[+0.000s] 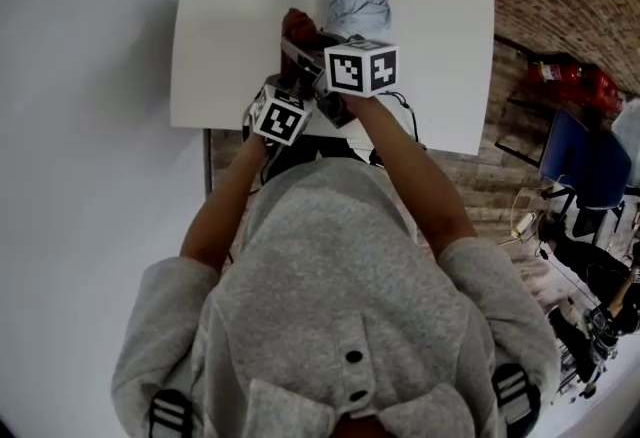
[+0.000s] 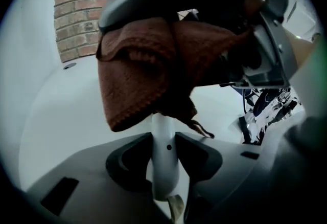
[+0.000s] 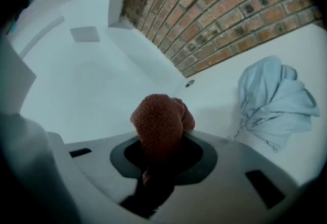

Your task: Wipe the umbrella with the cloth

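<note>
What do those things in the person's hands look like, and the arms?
The left tongs and right tongs are smooth grey plastic with dark recesses round the jaws. Each carries a white cube with black square markers. The person's grey hooded top leaves the forearms bare.

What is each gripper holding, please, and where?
The right gripper holds the brown cloth by a bunched fold; the left gripper, a slim white shaft near its end.

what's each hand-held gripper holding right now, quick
Left hand-held gripper: closed on the white umbrella handle.
Right hand-held gripper: closed on the brown cloth.
</note>
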`<act>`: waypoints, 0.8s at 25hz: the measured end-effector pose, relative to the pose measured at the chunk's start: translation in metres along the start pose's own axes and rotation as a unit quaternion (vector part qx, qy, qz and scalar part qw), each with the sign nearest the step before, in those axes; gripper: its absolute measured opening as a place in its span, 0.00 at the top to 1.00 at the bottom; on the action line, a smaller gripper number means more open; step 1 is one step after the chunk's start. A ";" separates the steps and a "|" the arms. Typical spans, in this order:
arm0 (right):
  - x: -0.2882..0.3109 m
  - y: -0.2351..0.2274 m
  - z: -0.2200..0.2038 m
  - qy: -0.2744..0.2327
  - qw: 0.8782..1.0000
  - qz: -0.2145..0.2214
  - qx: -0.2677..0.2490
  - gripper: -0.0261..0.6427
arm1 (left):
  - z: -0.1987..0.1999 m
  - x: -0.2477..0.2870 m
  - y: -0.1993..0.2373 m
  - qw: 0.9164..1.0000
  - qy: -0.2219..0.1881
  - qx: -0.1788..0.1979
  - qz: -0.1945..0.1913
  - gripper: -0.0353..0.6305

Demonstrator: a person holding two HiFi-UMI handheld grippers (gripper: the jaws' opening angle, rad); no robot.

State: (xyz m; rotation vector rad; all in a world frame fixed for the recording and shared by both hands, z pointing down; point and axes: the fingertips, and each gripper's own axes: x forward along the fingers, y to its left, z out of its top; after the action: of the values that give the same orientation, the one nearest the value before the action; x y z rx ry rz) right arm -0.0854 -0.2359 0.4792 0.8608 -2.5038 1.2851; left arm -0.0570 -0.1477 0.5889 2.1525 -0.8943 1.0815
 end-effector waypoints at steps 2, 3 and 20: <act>0.009 -0.014 0.004 0.017 1.000 -0.023 -0.002 0.81 | -0.001 -0.001 0.000 1.000 0.003 -0.003 -0.002 0.71; 0.011 -0.024 0.006 0.028 0.998 -0.051 -0.019 0.81 | -0.002 -0.001 -0.001 1.000 0.003 -0.005 -0.003 0.71; 0.018 -0.096 0.041 0.187 0.903 -0.256 -0.291 0.81 | 0.001 -0.003 -0.003 1.000 0.004 -0.013 -0.022 0.71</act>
State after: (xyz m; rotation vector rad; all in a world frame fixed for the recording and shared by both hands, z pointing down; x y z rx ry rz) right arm -0.0410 -0.3187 0.5269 0.9152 -1.9780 0.4345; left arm -0.0554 -0.1454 0.5848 2.1339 -0.8491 1.0511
